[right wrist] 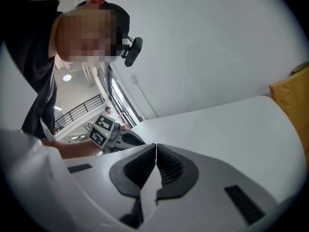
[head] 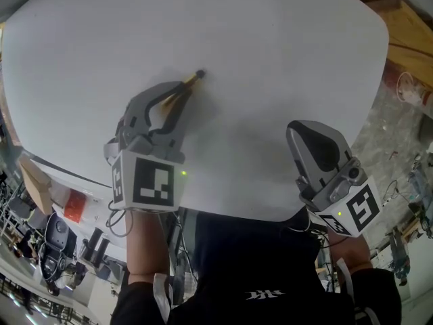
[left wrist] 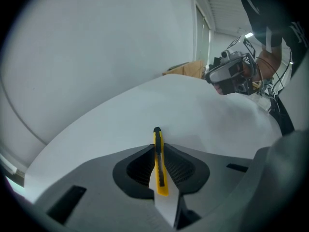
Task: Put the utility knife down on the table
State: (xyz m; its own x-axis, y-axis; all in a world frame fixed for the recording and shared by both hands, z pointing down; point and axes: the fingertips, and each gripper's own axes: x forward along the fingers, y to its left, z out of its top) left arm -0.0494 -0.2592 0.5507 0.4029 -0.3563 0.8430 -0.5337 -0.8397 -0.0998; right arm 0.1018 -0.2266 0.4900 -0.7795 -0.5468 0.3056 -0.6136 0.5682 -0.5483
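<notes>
Left gripper view shows the left gripper (left wrist: 158, 151) clamped on the yellow utility knife (left wrist: 159, 161), tip protruding beyond it.

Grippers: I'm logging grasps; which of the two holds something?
The left gripper: its jaws clamp a yellow utility knife, while the right gripper is shut on nothing.

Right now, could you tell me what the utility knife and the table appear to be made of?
Utility knife: likely plastic, a smooth yellow body with a black slider and tip. Table: smooth, matte white top, perhaps laminate or painted board; no grain shows.
</notes>
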